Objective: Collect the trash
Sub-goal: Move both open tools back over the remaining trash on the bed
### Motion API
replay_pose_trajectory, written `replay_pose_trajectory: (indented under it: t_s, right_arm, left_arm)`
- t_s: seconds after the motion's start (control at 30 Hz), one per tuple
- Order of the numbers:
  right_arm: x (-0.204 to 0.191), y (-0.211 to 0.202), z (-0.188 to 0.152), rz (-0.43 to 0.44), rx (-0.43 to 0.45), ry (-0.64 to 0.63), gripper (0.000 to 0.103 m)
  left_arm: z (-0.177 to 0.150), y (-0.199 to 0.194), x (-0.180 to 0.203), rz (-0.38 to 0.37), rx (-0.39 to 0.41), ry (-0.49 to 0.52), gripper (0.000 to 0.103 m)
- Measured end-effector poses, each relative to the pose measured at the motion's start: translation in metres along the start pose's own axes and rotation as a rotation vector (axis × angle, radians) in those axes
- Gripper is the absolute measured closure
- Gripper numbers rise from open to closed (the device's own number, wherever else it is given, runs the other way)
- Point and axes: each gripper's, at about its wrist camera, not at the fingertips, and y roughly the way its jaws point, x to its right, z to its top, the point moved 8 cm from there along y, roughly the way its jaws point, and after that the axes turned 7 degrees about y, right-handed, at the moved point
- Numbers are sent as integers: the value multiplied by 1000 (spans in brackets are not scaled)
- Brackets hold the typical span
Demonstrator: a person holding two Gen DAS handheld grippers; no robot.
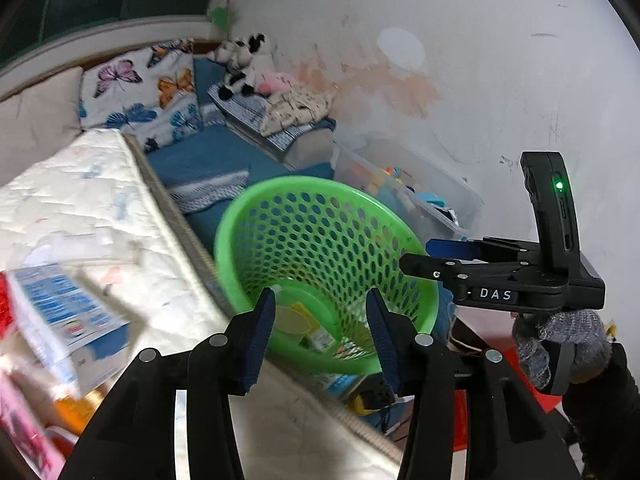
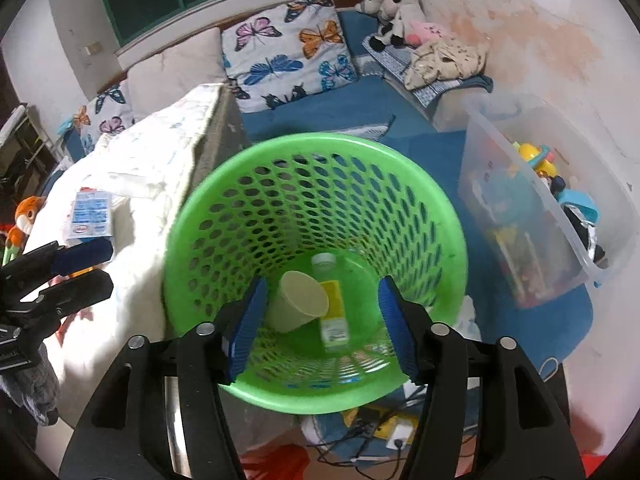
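Note:
A green perforated basket [image 2: 316, 216] stands beside the white mattress [image 2: 132, 176]; it also shows in the left wrist view [image 1: 320, 248]. Inside lie a paper cup [image 2: 298, 300] and a small bottle with a yellow label [image 2: 332, 300]. My right gripper [image 2: 320, 324] is open and empty right above the basket's mouth. My left gripper [image 1: 322, 340] is open and empty at the basket's near rim. A blue-and-white packet [image 1: 68, 316] lies on the mattress at the left; it also shows in the right wrist view [image 2: 90, 216].
A clear plastic toy bin [image 2: 532, 200] stands right of the basket. Butterfly pillows [image 2: 288, 52] and plush toys [image 2: 396, 12] lie at the back by the wall. Cables and clutter [image 2: 376, 428] lie on the floor below the basket.

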Motion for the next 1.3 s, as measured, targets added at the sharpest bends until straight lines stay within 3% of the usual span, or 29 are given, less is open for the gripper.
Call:
replay_pose_trajectory:
  t_s: [0.27,0.67,0.9,1.3]
  right_arm:
    - [-50,-10,-6,52,26,-58,38]
    - [-131,-7,-13,148,19,-165,32]
    - [-172,1,-15,214,4,-209,32]
    - [-231,6,-33,303,-32,-302,32]
  left_arm:
    - [-26,-55,-35,134,52,-32,55]
    - [-81,-128,-124,342,82,-210,50]
    - [-118,-156,-159,382,89,-306,48]
    - [-172,-170,-168,376,34,-340,44]
